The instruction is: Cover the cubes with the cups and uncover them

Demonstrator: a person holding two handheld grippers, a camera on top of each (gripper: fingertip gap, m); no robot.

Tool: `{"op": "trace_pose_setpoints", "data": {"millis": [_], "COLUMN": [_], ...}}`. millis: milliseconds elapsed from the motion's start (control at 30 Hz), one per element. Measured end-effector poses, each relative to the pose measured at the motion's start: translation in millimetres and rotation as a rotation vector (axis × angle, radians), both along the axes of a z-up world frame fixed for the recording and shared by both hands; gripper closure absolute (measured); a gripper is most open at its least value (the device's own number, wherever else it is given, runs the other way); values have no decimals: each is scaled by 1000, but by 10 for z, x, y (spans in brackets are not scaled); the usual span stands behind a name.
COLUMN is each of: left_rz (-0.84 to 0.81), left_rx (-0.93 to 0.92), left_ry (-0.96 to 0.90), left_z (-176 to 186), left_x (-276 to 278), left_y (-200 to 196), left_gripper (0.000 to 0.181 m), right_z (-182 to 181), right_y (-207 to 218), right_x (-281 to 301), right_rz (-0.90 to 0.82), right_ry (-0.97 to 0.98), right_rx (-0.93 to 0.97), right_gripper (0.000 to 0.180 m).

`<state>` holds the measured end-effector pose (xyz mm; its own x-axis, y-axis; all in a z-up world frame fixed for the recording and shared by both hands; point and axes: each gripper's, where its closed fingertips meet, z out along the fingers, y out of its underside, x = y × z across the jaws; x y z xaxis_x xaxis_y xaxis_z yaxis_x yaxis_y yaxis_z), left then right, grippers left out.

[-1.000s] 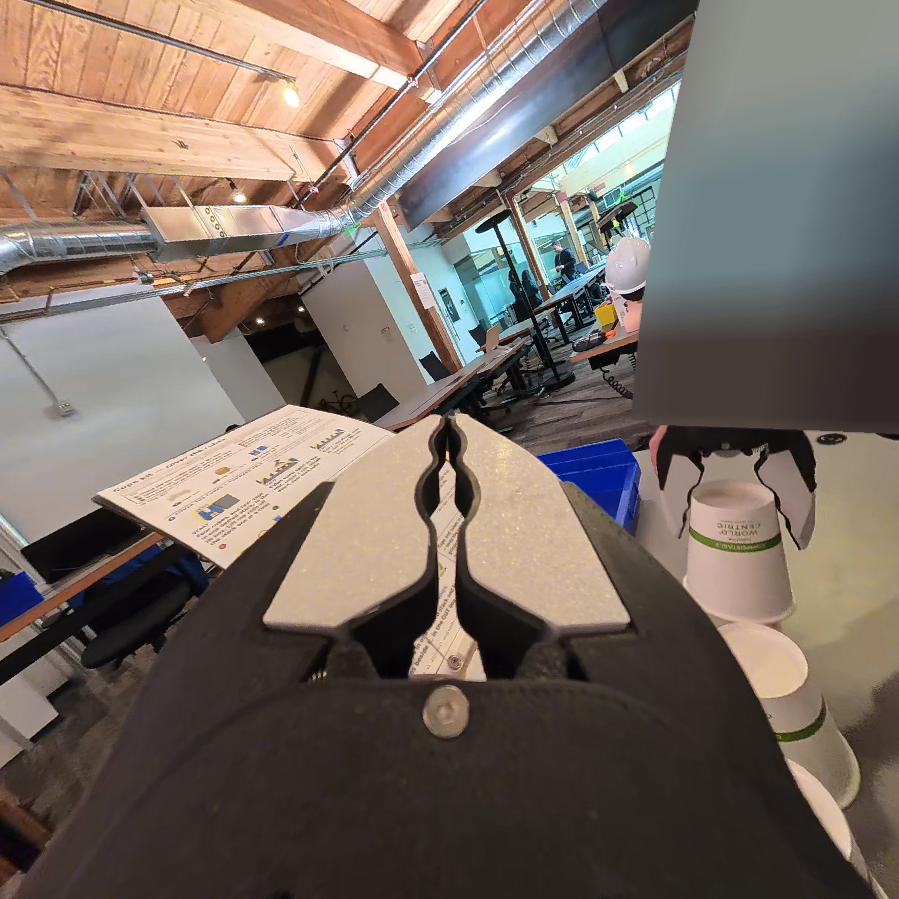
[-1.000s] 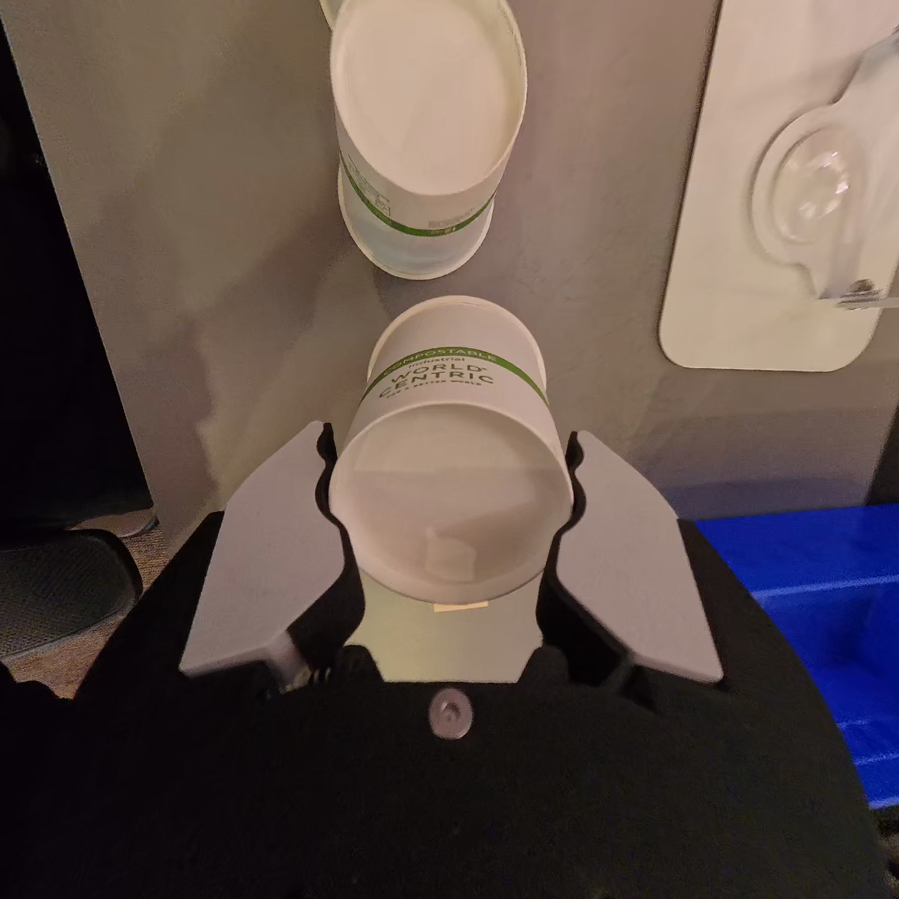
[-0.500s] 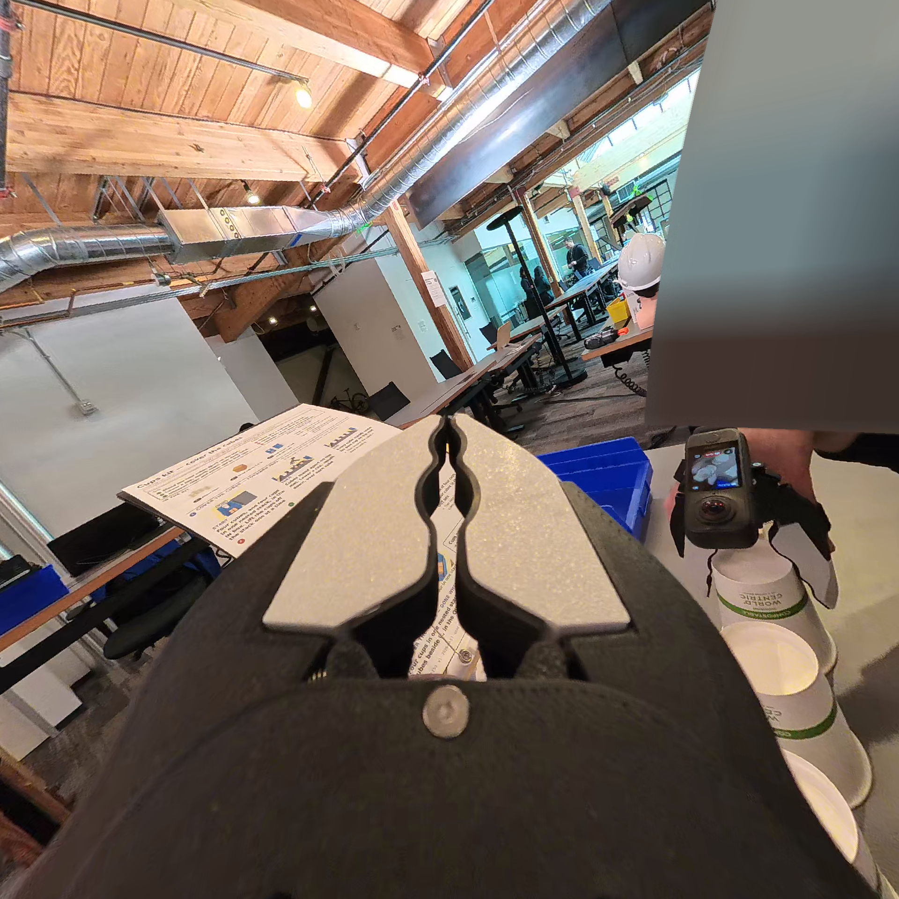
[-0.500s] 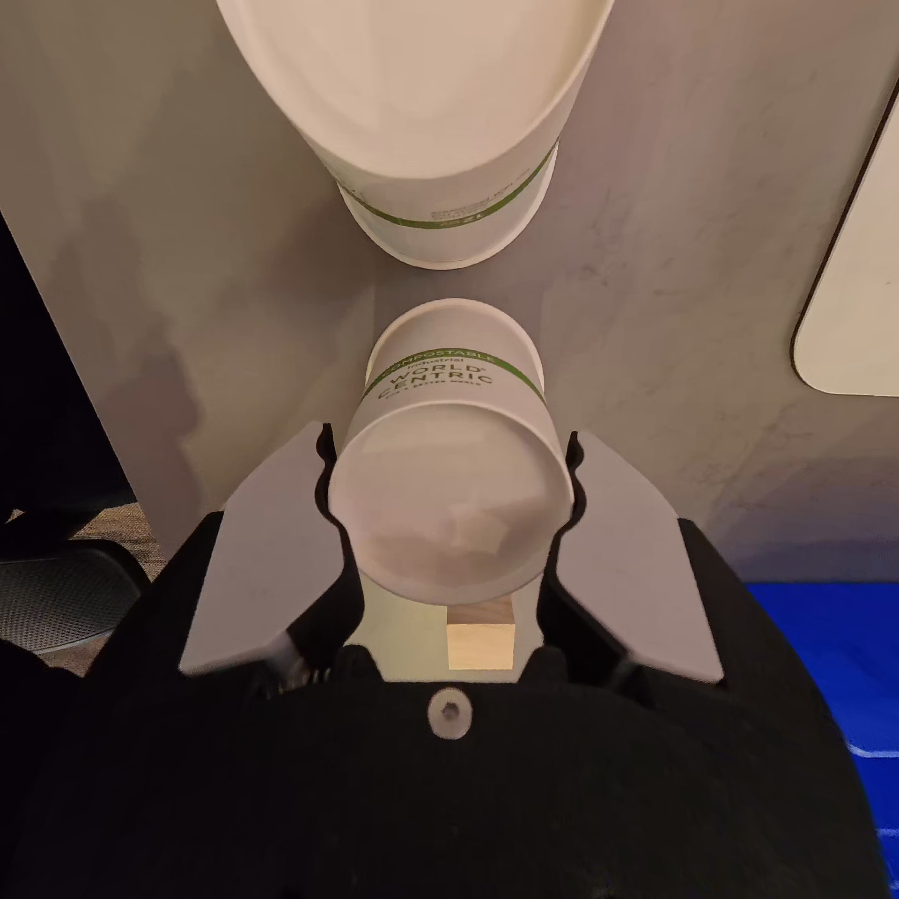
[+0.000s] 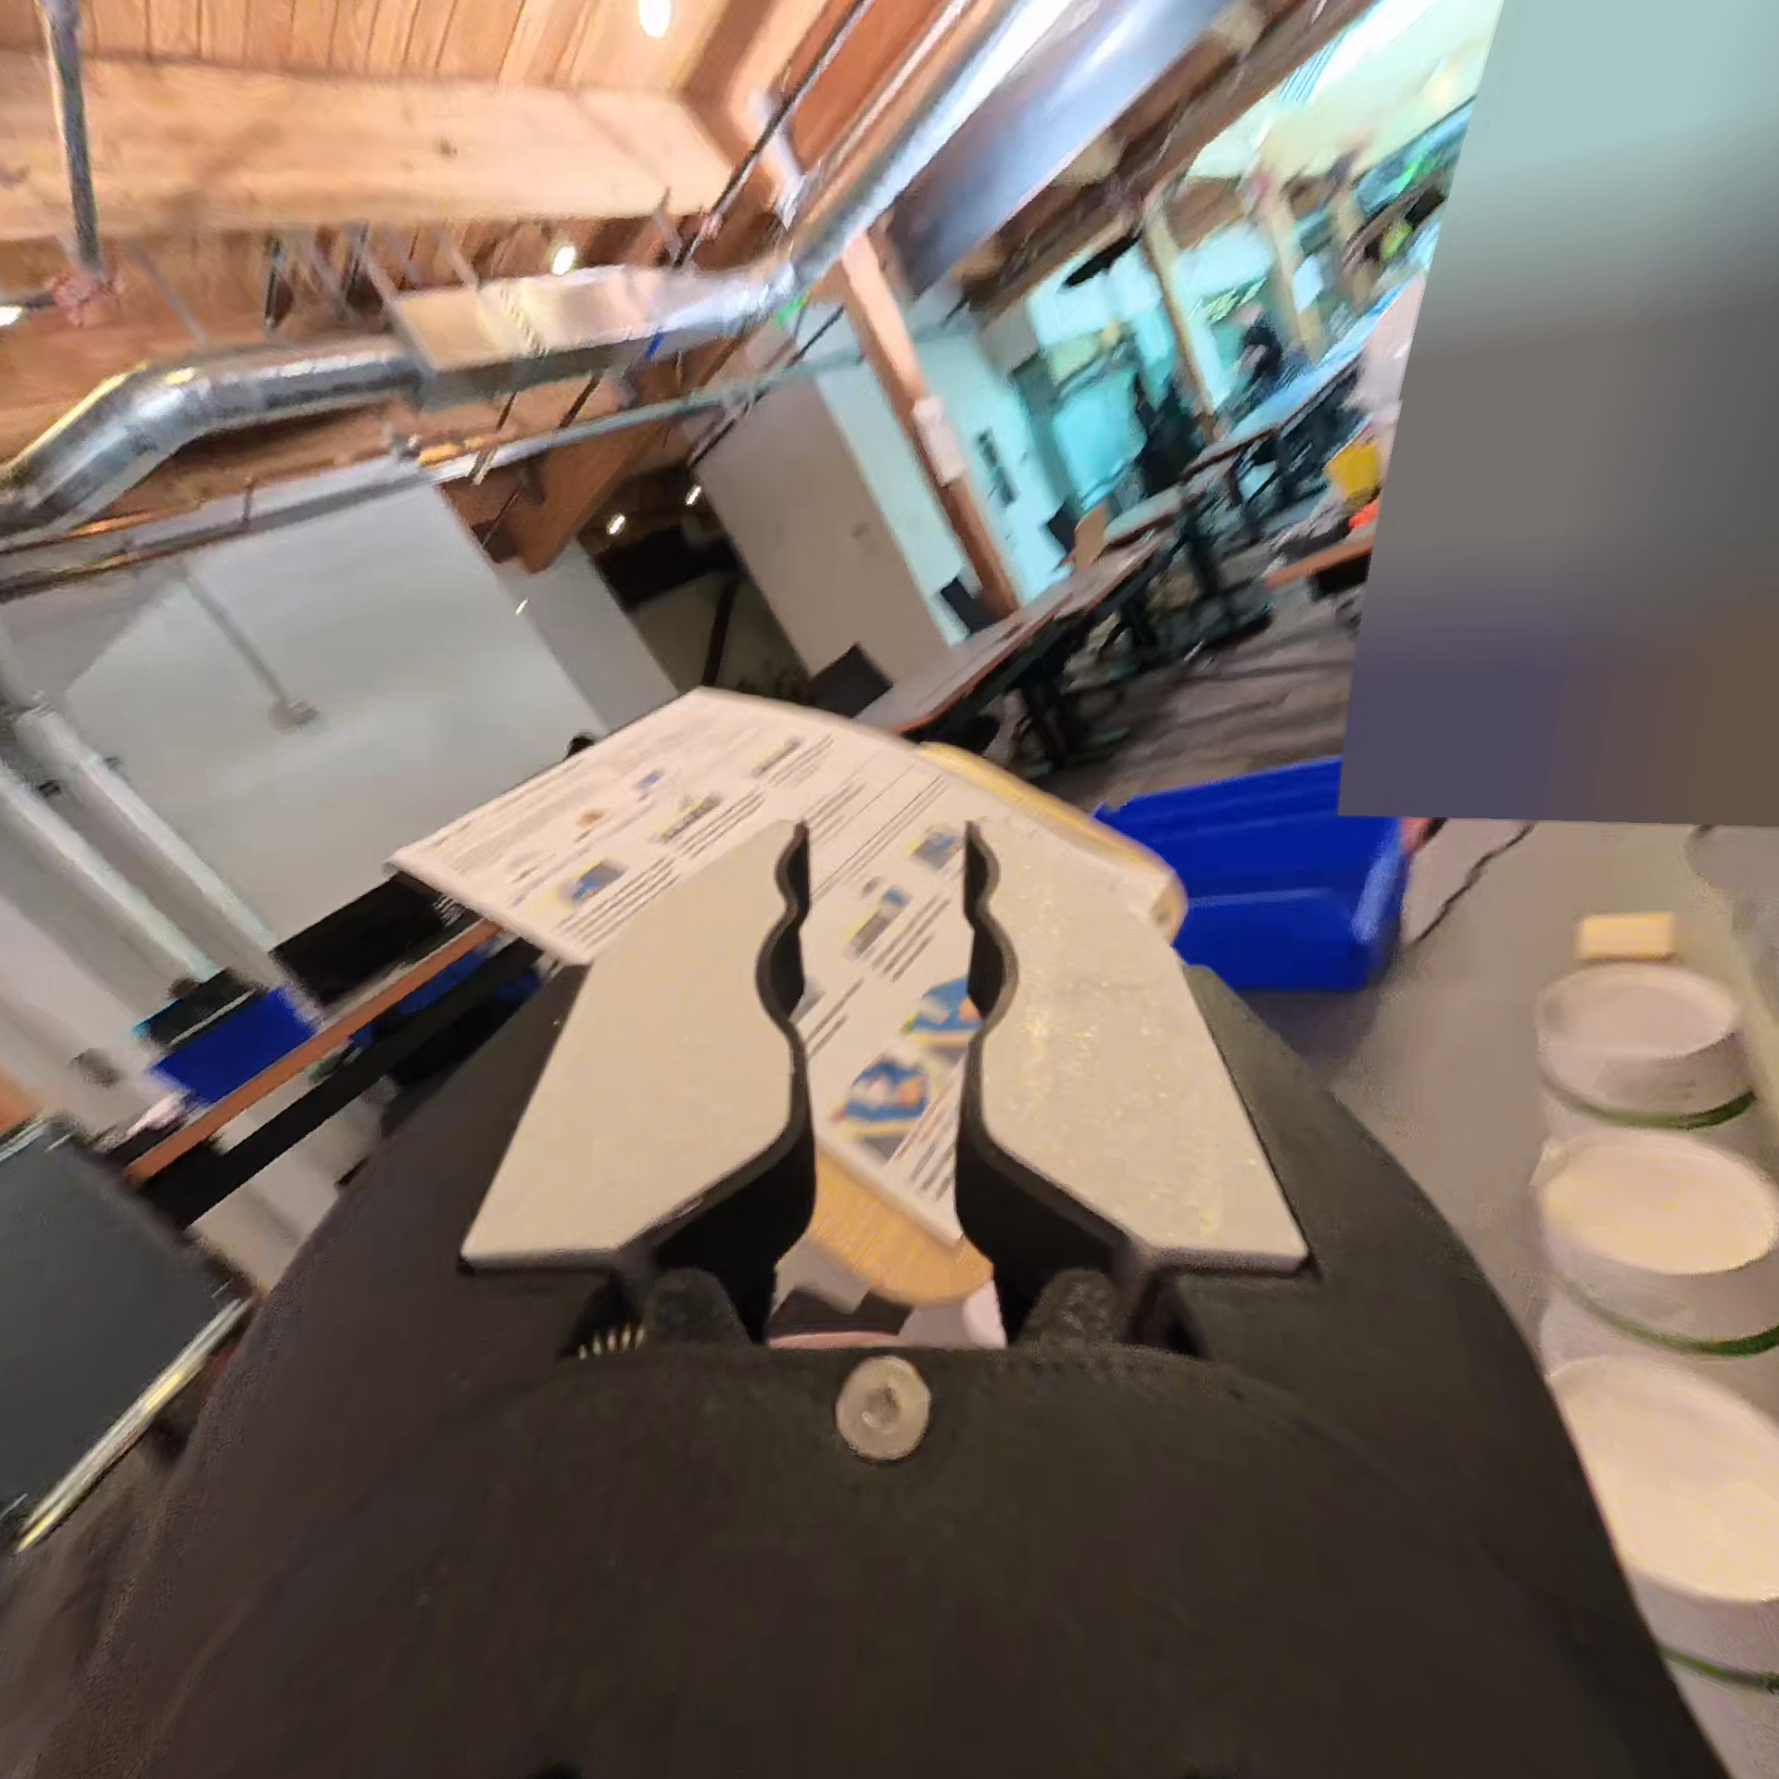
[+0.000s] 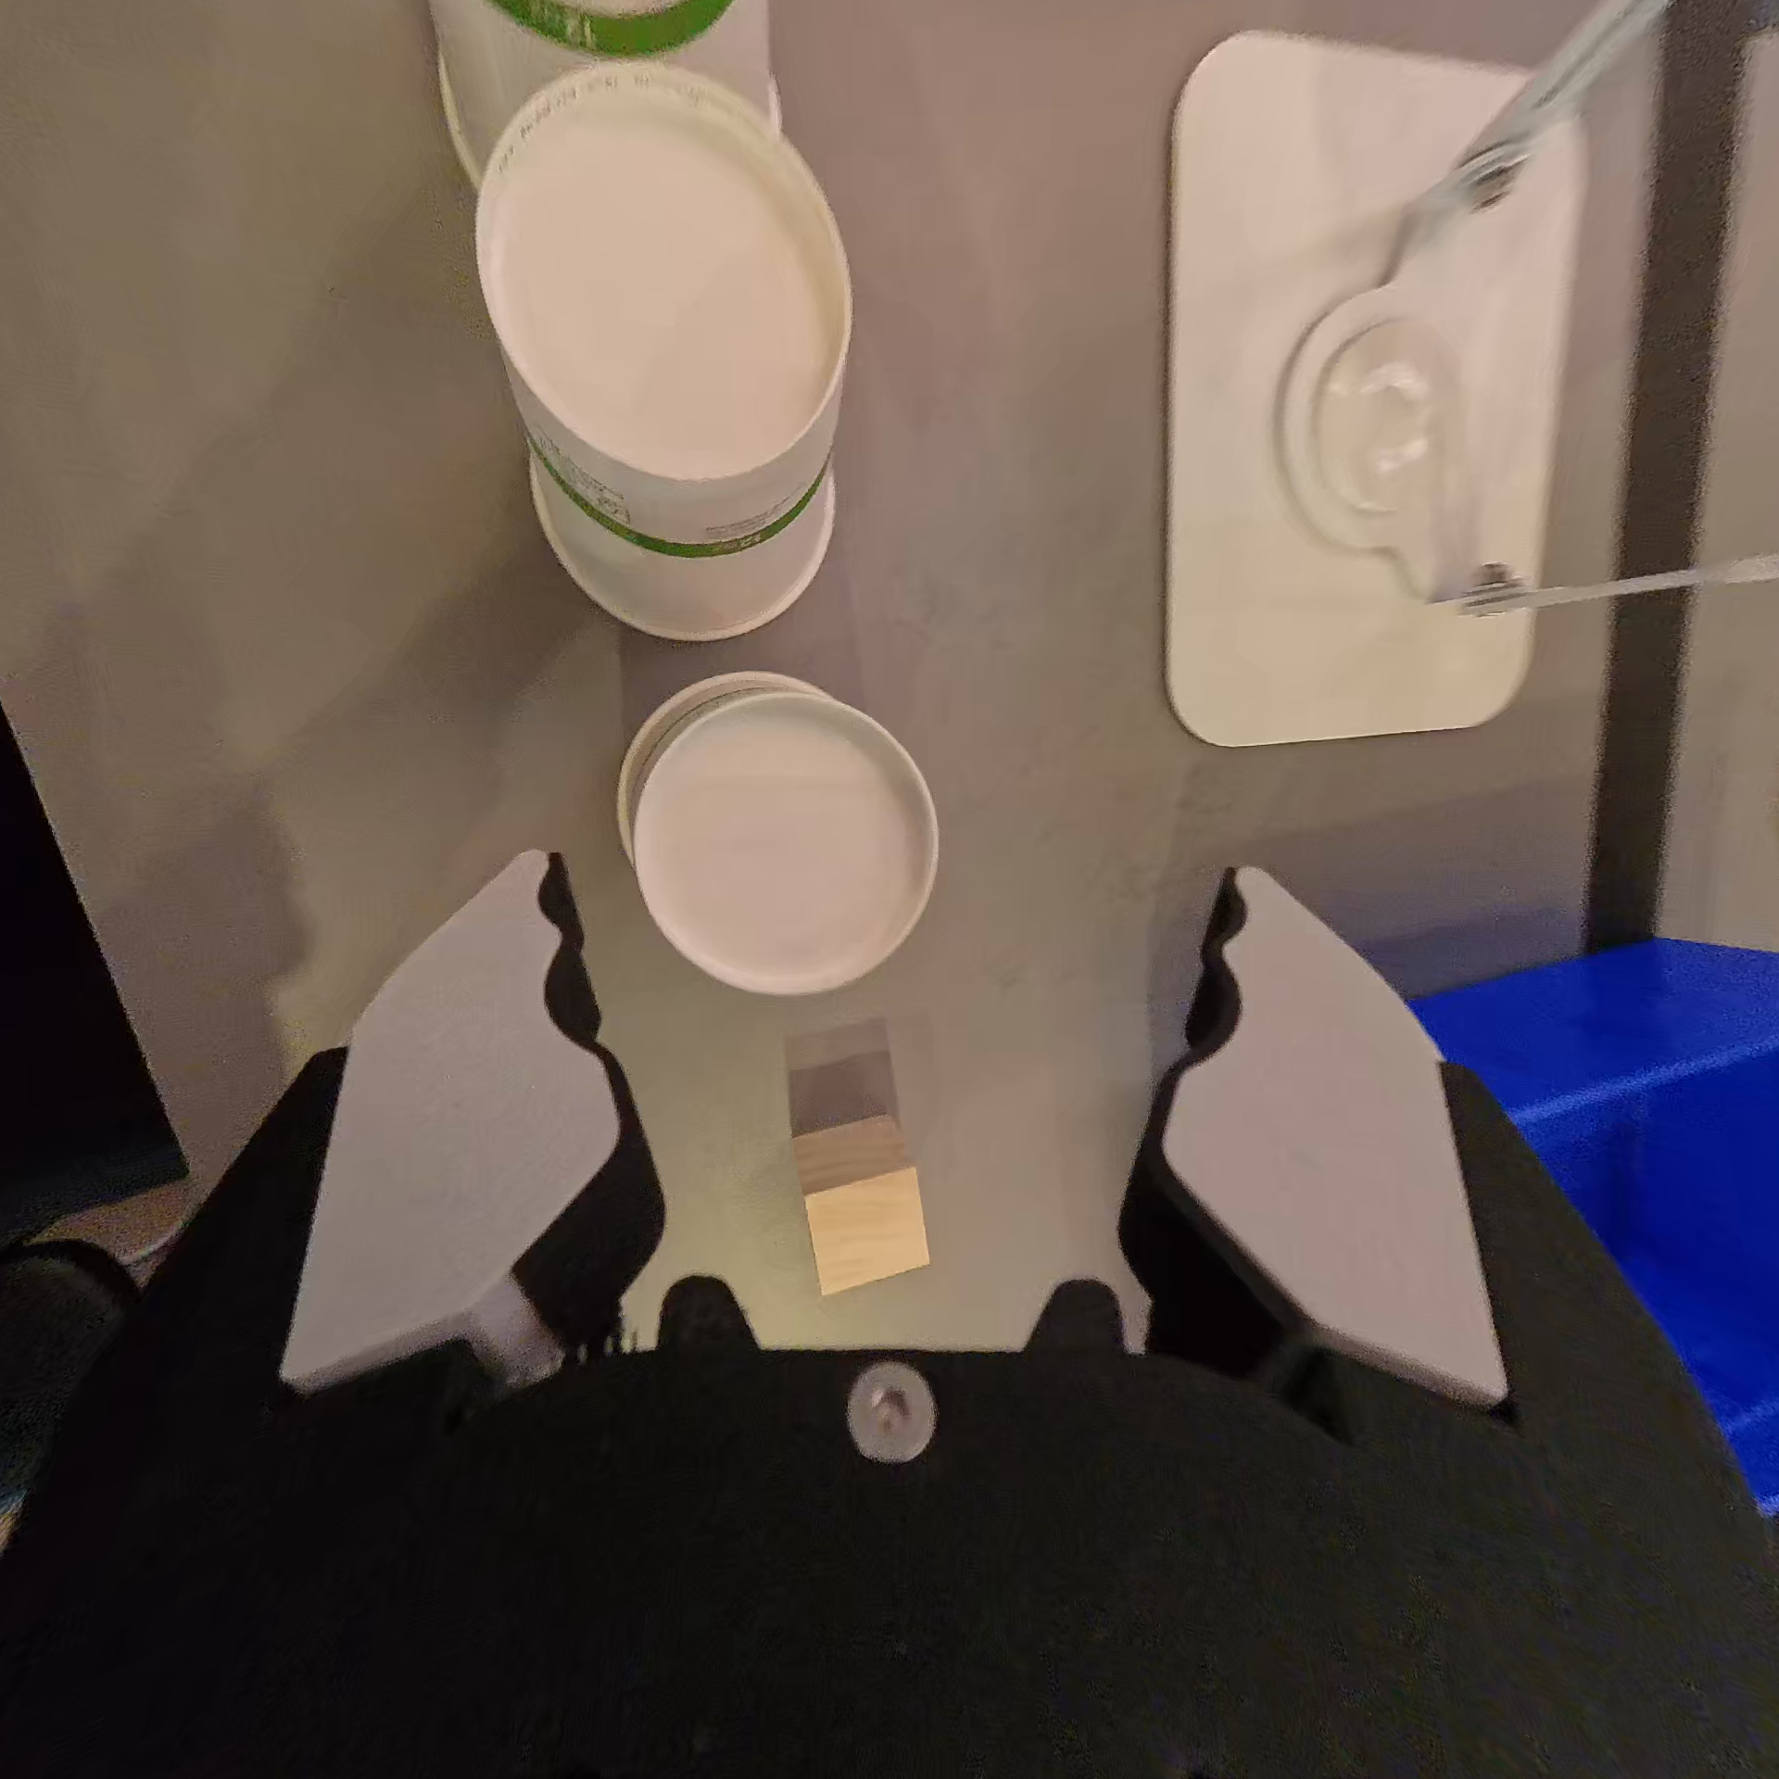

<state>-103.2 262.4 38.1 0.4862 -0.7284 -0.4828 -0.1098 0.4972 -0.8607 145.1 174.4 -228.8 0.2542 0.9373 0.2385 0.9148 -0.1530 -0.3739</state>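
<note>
In the right wrist view my right gripper (image 6: 890, 871) is wide open and empty above the grey table (image 6: 289, 481). A bare wooden cube (image 6: 862, 1218) sits between its fingers, near their base. An upside-down white paper cup (image 6: 785, 833) stands just beyond the cube, by the fingertips. A second upside-down cup (image 6: 664, 356) and part of a third (image 6: 597, 29) stand farther on in a line. In the left wrist view my left gripper (image 5: 883, 837) is partly open and empty, off the table's side. At that view's right edge are the three cups (image 5: 1656, 1242) and the cube (image 5: 1627, 936).
A white plate with a clear suction mount (image 6: 1348, 385) lies to the right of the cups. A blue bin (image 6: 1588, 1107) stands at the table's right end, also in the left wrist view (image 5: 1271, 876). A printed sheet on a board (image 5: 722, 837) is ahead of the left gripper.
My right gripper lifted the cup off the cube, set it down just beyond, and opened. My left gripper went from shut to partly open and its view swung towards the table.
</note>
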Motion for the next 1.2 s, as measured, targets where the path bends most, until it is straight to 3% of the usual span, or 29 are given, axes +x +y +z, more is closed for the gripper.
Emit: {"op": "trace_pose_setpoints", "data": {"millis": [33,100,300,533,733,867,1000,1200], "left_rz": [71,225,451,480,499,568,602,547], "left_rx": [-1,-3,-143,-387,-434,-471,-505,-469], "left_ry": [32,115,375,727,888,945,874,629], "left_z": [-43,-175,-865,-2112,-2741,-3053,-3058,-2477], "left_x": [-83,-283,-718,-875,-880,-961,-958,-910], "left_y": [132,443,1272,1920,2190,2355,2454,2338], "left_gripper": [146,144,138,126,132,146,180,180], "right_z": [76,151,149,167,159,153,188,364], "right_y": [23,27,-7,5,7,6,21,48], "right_x": [28,89,145,150,141,148,158,128], "right_rz": [-10,-34,-65,-69,-57,-54,-55,-54], "right_ry": [16,40,96,128,141,147,161,219], "right_rx": [44,83,133,137,136,134,149,201], "right_gripper": [64,76,76,80,82,83,86,92]}}
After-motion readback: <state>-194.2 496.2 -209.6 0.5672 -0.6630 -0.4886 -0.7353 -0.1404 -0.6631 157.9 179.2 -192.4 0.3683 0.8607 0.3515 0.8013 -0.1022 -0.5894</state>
